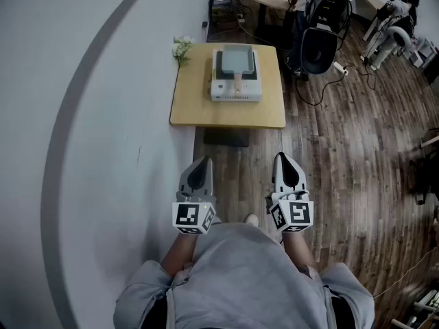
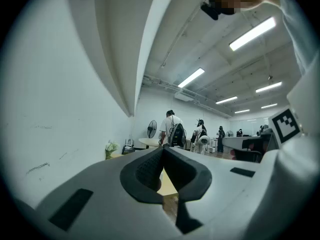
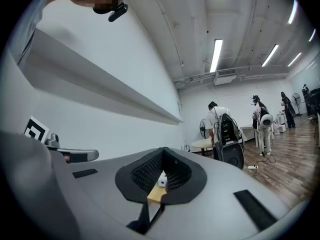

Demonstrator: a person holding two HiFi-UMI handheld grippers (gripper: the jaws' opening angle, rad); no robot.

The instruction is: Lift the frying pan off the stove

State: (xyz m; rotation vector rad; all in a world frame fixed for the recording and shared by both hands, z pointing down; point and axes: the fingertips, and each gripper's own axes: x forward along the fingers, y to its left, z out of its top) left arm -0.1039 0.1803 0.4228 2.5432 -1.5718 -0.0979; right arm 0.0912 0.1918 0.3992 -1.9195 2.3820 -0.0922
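Left gripper (image 1: 199,167): jaws fully together in its own view, the dark pads meeting along a single seam, nothing between them and nothing touched. Right gripper (image 1: 289,162): jaws likewise pressed together, empty, in contact with no object. In the head view both grippers sit at lower centre of the frame, side by side and close to the person's body, over the wooden floor (image 1: 336,149), with their tips pointing toward the top of the frame. The frying pan (image 1: 236,59), a rectangular grey-blue pan with a pale wooden handle (image 1: 238,81), rests on the white stove (image 1: 236,92) at upper centre of the frame, the handle pointing toward the grippers. The stove stands on a tan wooden surface (image 1: 226,114) set against the white wall (image 1: 103,115); a small bunch of white flowers (image 1: 182,47) is at the surface's far left corner. The pan lies well apart from both pairs of jaws, ahead of them. In each gripper view only a sliver of the tan surface shows through the notch above the closed jaws; in the right gripper view a white piece shows there as well.
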